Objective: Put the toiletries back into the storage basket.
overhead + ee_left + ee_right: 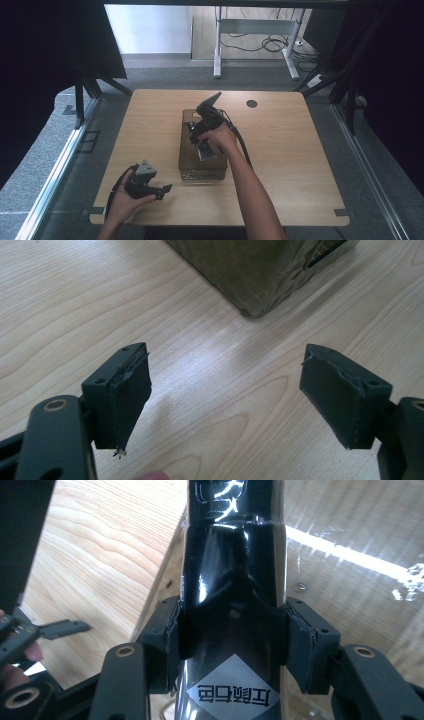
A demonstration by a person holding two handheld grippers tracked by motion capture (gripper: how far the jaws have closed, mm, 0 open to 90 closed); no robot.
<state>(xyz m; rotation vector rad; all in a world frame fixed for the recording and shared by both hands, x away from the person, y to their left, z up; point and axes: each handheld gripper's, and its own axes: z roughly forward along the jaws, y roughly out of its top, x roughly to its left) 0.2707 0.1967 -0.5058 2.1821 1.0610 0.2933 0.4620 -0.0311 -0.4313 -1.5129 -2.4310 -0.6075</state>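
Observation:
A glossy black pack (232,555) with a silver diamond label fills the middle of the right gripper view. My right gripper (232,640) is shut on it, a pad pressed against each side. From above, that gripper (202,141) tilts down over a dark see-through box (186,170) in the middle of the table and holds the pack (206,151) above the box. My left gripper (165,189) rests low at the front left of the table, its jaws wide apart. Between them (225,395) there is only bare wood, and a corner of the box (260,275) stands just ahead.
The wooden table (290,150) has a round cable hole (251,104) at the back right. Dark curtains and frame legs flank both sides. A white desk frame (255,30) with cables stands on the floor beyond the far edge.

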